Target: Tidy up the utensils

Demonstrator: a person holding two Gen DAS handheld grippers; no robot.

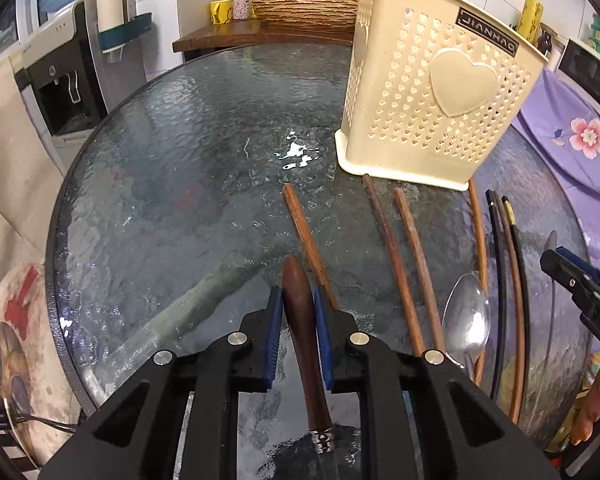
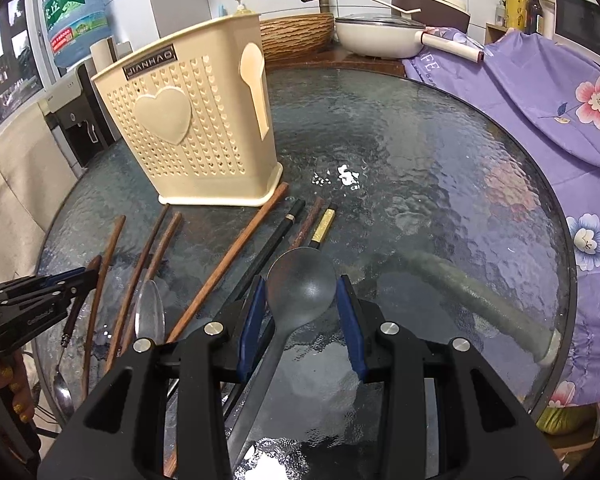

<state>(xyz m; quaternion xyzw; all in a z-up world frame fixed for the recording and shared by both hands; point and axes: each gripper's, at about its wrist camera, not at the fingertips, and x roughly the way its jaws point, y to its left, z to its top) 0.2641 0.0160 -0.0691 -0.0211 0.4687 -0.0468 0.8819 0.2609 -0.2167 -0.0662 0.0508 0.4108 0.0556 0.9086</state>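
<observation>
Barely begun: cream utensil holder (image 1: 432, 108) at the far side of the glass table (image 1: 172, 184), nothing visibly in it. Left gripper (image 1: 298, 320) nearly closed on a wooden-handled utensil (image 1: 300, 320). Right gripper (image 2: 302, 308) partly open, clamped on a dark spoon (image 2: 300, 284) by its bowl. Still lying loose between them: wooden chopsticks (image 1: 392, 256), black chopsticks (image 2: 272, 240), a clear spoon (image 1: 466, 316).

"JIANHAO" on the plate of the cream utensil basket (image 2: 188, 128); "FE" on the purple cloth (image 2: 540, 92); water-jug label unreadable.
</observation>
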